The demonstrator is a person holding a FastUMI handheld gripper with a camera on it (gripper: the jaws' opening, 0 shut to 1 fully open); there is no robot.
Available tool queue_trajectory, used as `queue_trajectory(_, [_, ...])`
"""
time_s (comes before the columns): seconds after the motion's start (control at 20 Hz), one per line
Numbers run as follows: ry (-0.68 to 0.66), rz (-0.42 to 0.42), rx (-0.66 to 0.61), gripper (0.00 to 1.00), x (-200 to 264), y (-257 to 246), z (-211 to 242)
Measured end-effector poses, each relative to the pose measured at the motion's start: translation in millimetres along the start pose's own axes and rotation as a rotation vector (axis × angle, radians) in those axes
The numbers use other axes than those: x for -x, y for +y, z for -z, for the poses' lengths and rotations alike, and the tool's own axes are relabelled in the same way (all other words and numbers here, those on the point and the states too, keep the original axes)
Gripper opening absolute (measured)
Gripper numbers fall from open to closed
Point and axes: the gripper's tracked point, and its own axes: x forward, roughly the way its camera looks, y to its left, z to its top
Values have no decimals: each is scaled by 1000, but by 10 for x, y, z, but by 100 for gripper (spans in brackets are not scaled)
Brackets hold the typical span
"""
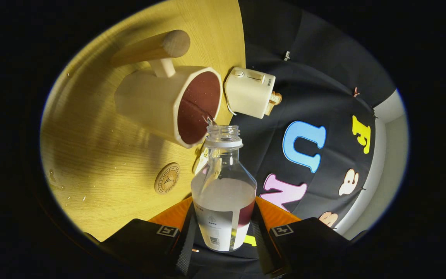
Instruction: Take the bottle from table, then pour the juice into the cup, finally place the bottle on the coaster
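Presently, gripper [223, 228] fingers clamped on clear glass bottle [223, 186], thin stream entering cream faceted cup [168, 104] of dark red juice [199, 106], round wooden coaster [167, 178] on pale woodgrain table [103, 162].

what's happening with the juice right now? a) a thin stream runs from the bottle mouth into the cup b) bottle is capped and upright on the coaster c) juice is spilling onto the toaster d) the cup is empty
a: held between the gripper's fingers, the bottle sends a thin stream from its open mouth into the cup, which already holds dark red juice.
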Motion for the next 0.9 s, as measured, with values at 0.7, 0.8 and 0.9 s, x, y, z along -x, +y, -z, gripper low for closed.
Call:
queue_trajectory(0.7, [-17, 12, 47, 71, -5, -38, -4])
queue_trajectory(0.8, [-26, 23, 64, 71, -3, -65, -22])
queue_trajectory(0.9, [-31, 27, 73, 71, 3, -63, -24])
